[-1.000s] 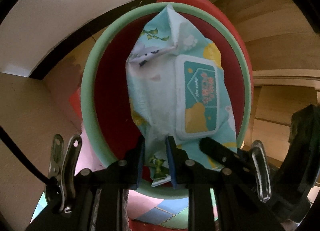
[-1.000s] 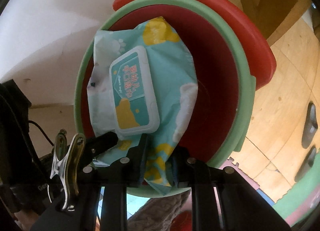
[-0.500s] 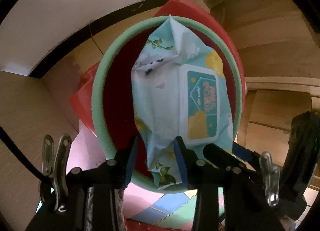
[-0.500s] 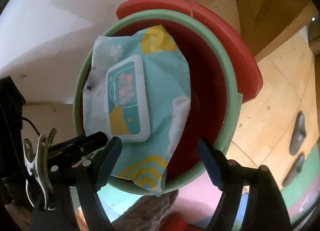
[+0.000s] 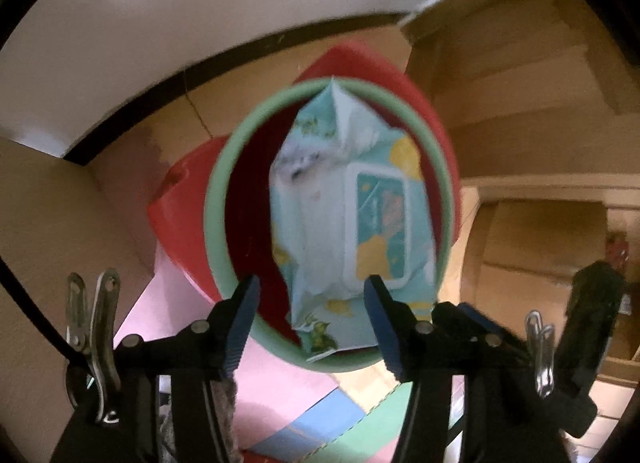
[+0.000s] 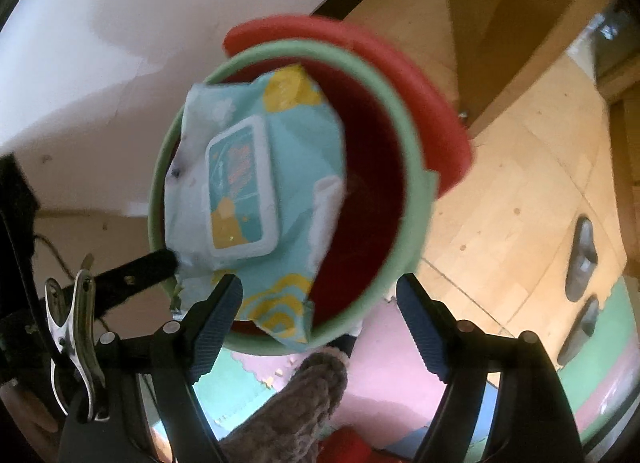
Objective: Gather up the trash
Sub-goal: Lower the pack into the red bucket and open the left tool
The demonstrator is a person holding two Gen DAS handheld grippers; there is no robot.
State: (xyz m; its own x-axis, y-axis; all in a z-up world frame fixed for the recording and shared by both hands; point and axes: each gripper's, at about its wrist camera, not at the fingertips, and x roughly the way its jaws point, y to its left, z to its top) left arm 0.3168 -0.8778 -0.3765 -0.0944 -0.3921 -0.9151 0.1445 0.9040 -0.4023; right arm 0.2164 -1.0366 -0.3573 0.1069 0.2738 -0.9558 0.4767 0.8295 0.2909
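A teal wet-wipes pack [image 5: 348, 223] with a white lid lies loose across the mouth of a red bin with a green rim [image 5: 216, 203]. Above the pack's near end my left gripper [image 5: 311, 287] hangs with its jaws opening, and neither pad touches the wrapper. In the right wrist view the pack [image 6: 256, 183] leans on the left side of the bin rim [image 6: 416, 167]. My right gripper [image 6: 319, 283] stands wide open over its lower corner, holding nothing. One left finger [image 6: 136, 271] shows beside the pack.
A red lid [image 6: 360, 43] sticks out behind the bin, close to the white wall [image 6: 100, 23]. Coloured foam mats [image 5: 280, 391] cover the floor below. Two dark slippers [image 6: 580, 259] lie on the wooden floor at the right. A knitted foot [image 6: 316, 379] is under the right gripper.
Both grippers were shut on the pack's near edge a second ago. They have let go, opened and risen away, and the pack now rests on the bin.
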